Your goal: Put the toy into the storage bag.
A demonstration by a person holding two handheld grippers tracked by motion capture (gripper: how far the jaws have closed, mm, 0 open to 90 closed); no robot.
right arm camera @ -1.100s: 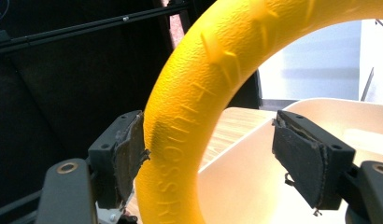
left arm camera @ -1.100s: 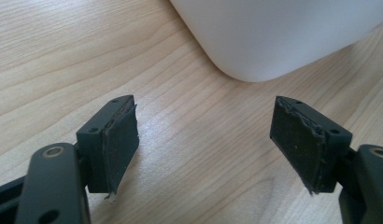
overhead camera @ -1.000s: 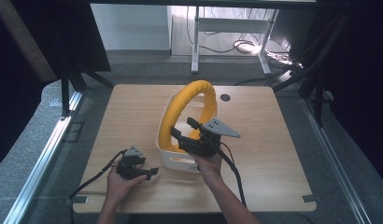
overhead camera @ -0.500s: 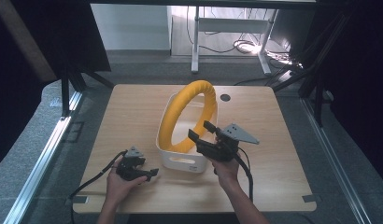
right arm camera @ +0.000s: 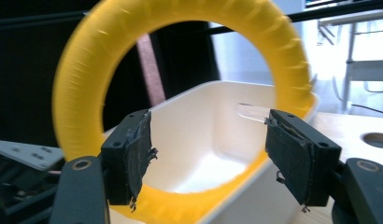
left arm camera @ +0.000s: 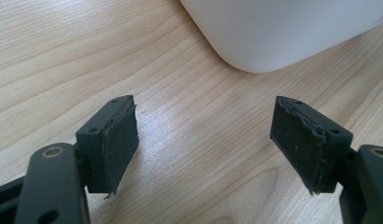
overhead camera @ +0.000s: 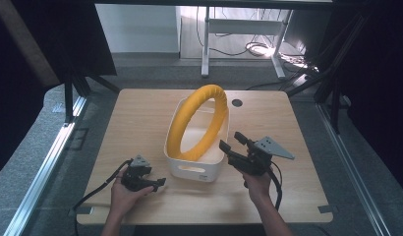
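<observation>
The yellow ring stands on edge in the white bin mid-bench, just left of the right hand-held gripper, whose empty jaws have been closing yet stand apart; the left hand-held gripper rests spread near the front edge.

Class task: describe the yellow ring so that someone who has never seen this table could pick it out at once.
Start at the wooden table and find the white tub near its middle. The ring stands on edge inside that tub, rising well above its rim and leaning against the far end. It is the one bright yellow, padded, hoop-shaped thing there.
</observation>
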